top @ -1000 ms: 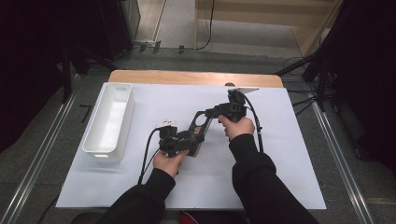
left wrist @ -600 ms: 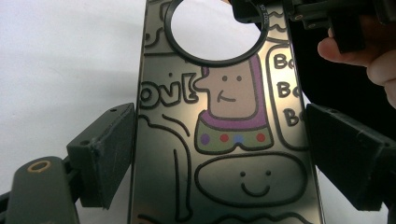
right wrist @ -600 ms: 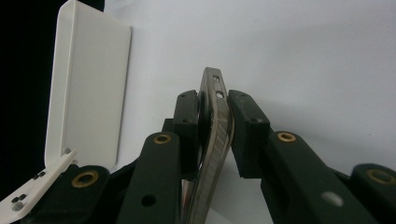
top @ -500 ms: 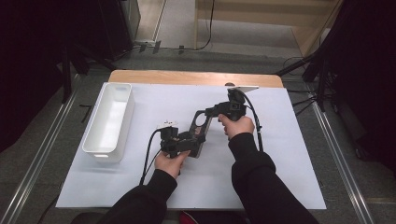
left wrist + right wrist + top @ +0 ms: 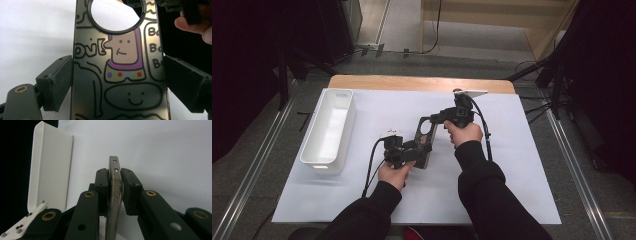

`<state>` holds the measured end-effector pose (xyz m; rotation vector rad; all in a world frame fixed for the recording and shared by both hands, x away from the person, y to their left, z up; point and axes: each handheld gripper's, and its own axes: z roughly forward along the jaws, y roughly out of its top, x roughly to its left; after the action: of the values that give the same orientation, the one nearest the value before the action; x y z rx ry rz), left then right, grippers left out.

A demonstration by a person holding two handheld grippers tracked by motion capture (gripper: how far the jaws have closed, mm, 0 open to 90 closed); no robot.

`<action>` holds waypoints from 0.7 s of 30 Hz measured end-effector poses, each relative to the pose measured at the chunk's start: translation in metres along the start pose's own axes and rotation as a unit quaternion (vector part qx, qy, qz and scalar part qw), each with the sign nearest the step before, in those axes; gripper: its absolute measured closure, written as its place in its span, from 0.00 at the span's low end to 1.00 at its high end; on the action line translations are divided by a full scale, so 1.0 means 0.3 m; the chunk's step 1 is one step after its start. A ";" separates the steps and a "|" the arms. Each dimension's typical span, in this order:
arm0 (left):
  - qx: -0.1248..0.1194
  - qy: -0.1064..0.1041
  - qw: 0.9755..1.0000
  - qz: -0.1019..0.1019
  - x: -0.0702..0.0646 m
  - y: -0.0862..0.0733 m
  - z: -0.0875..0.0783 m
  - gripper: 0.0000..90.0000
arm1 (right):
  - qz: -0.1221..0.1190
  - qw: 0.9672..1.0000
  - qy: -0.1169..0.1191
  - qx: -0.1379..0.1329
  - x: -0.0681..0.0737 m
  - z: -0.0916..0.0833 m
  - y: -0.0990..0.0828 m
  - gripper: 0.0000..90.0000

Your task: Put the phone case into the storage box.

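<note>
From the high view, the phone case point(image 5: 424, 140) is held off the white sheet point(image 5: 512, 165) near mid-table, between the left gripper point(image 5: 414, 150) at its near end and the right gripper point(image 5: 437, 119) at its far end, the white tray point(image 5: 329, 127) well apart to the left. In the left gripper view its jaws clamp the case's long edges, printed back facing the camera (glossy, likely slippery). In the right gripper view the jaws have just been closing and pinch the thin shell point(image 5: 114, 195) face-to-face; it looks light and somewhat flexible, so the stiffer edges seem the safest hold.

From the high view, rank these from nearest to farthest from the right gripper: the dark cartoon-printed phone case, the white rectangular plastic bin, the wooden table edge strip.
1. Dark cartoon-printed phone case: pinched in the right gripper, just to its left.
2. Wooden table edge strip: beyond it, along the table's far side.
3. White rectangular plastic bin: farthest, at the left of the white sheet.
</note>
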<state>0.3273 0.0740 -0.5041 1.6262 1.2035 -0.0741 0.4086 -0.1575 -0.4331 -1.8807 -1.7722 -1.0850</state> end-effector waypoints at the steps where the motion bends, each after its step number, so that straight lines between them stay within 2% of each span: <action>1: -0.001 0.000 1.000 0.000 0.000 0.000 0.000 0.13 | 0.000 1.000 0.000 0.000 0.001 0.000 0.000 0.83; 6: -0.003 -0.001 1.000 0.001 0.000 0.000 0.001 0.13 | 0.002 1.000 0.003 -0.002 0.004 -0.001 0.001 0.84; 10: -0.003 0.001 1.000 0.010 0.001 -0.001 0.002 0.13 | 0.004 1.000 0.002 -0.001 0.008 -0.003 0.001 0.85; 21: -0.006 -0.003 1.000 0.015 0.001 -0.002 0.004 0.13 | -0.006 1.000 0.007 0.001 0.029 -0.012 0.001 0.86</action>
<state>0.3276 0.0731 -0.5052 1.6320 1.1714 -0.0525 0.4071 -0.1541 -0.4244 -1.8588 -1.7776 -1.0986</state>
